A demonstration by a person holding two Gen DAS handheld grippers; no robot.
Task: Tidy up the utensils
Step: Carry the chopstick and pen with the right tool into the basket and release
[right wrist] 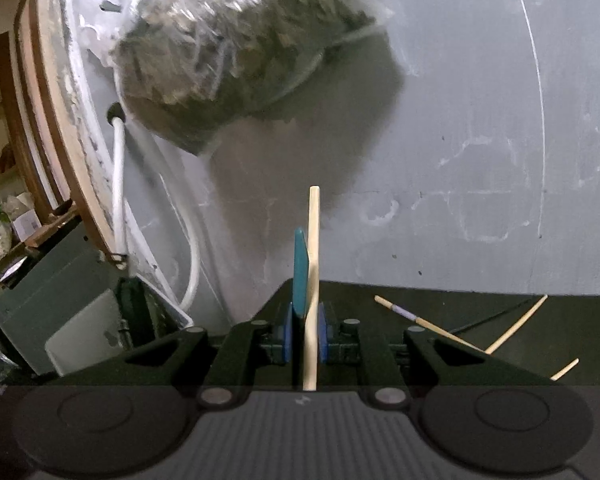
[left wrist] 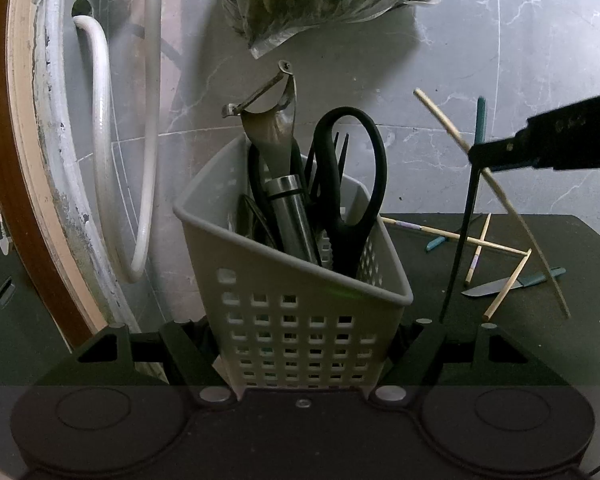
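In the left wrist view a grey perforated utensil caddy sits between the fingers of my left gripper, which is shut on its lower walls. It holds black scissors, a metal peeler, a black fork and other handles. My right gripper is raised over the dark mat; its blue pads are shut on a wooden chopstick and a teal-tipped dark stick. The left wrist view shows that gripper at the right, both sticks hanging slantwise from it.
Loose wooden chopsticks and a small teal-handled knife lie on the dark mat. A plastic bag of dried greens hangs on the marble wall. A white hose and a wooden frame stand at the left.
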